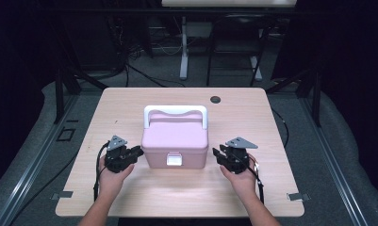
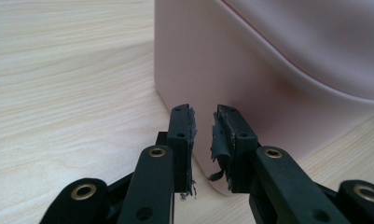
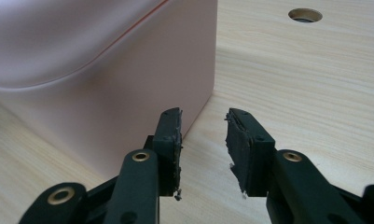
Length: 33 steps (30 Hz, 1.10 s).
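A pink lidded box point(image 1: 176, 137) stands mid-table, with a white handle point(image 1: 175, 110) folded toward the back and a white latch point(image 1: 174, 160) on its front. Held in a hand, my left gripper point(image 1: 138, 151) sits just off the box's left front corner. Its jaws are a narrow gap apart and hold nothing; in the left gripper view point(image 2: 204, 114) they point at the box's point(image 2: 268, 70) corner. My right gripper point(image 1: 216, 153) is close to the box's right side and open. The right gripper view point(image 3: 203, 116) has the box wall point(image 3: 96, 70) beside its left jaw.
The wooden table point(image 1: 125, 106) has a round cable hole point(image 1: 215, 99) at the back, also in the right gripper view point(image 3: 305, 15). Dark floor, cables and another table's legs point(image 1: 184, 52) lie beyond the far edge. Bare wood runs in front of the box.
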Each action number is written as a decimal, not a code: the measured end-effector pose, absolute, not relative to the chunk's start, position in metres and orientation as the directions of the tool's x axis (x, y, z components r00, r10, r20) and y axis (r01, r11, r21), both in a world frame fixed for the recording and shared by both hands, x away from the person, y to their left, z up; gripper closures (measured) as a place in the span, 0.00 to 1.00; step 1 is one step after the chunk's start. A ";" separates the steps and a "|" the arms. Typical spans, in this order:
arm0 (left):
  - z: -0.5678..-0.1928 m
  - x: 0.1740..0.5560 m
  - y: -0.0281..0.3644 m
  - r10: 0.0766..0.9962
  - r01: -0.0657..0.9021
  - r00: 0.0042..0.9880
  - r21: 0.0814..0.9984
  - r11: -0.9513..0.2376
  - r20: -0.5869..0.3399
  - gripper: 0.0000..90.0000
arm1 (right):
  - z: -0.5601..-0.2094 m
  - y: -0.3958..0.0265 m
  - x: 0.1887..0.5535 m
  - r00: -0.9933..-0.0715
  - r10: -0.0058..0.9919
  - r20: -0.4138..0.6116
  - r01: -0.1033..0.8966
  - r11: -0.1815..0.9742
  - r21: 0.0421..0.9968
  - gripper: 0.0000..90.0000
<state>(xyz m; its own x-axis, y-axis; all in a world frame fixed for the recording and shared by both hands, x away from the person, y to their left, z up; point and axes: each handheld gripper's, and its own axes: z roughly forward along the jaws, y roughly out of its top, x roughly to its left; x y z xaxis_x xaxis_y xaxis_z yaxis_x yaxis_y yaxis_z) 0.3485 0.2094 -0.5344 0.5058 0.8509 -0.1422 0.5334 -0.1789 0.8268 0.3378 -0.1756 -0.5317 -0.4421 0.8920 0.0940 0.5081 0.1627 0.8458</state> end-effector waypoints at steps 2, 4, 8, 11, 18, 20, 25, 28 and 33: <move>-0.537 0.348 0.209 0.851 0.539 0.502 0.825 -0.170 -0.153 0.87 | -0.534 -0.172 0.340 -0.430 0.897 0.101 0.507 0.147 0.849 0.73; -0.538 0.348 0.209 0.851 0.539 0.502 0.825 -0.168 -0.155 0.87 | -0.535 -0.171 0.341 -0.430 0.897 0.103 0.509 0.147 0.848 0.73; -0.539 0.346 0.207 0.850 0.537 0.503 0.827 -0.164 -0.159 0.91 | -0.539 -0.163 0.343 -0.440 0.892 0.099 0.513 0.159 0.844 0.74; -0.539 0.346 0.207 0.849 0.535 0.506 0.828 -0.168 -0.154 0.93 | -0.540 -0.160 0.342 -0.447 0.889 0.101 0.512 0.162 0.844 0.74; -0.538 0.345 0.204 0.848 0.534 0.508 0.827 -0.175 -0.149 0.99 | -0.542 -0.156 0.340 -0.444 0.889 0.113 0.510 0.146 0.848 0.84; -0.537 0.344 0.203 0.850 0.533 0.508 0.826 -0.184 -0.138 0.99 | -0.542 -0.154 0.339 -0.450 0.887 0.107 0.502 0.151 0.852 0.88; -0.537 0.343 0.203 0.845 0.540 0.514 0.820 -0.187 -0.146 1.00 | -0.543 -0.152 0.337 -0.454 0.885 0.103 0.498 0.156 0.853 0.98; -0.537 0.342 0.201 0.849 0.544 0.507 0.821 -0.177 -0.153 1.00 | -0.542 -0.149 0.335 -0.439 0.894 0.087 0.492 0.159 0.856 1.00; -0.536 0.340 0.199 0.846 0.546 0.512 0.817 -0.185 -0.151 1.00 | -0.542 -0.151 0.335 -0.434 0.894 0.115 0.510 0.139 0.849 1.00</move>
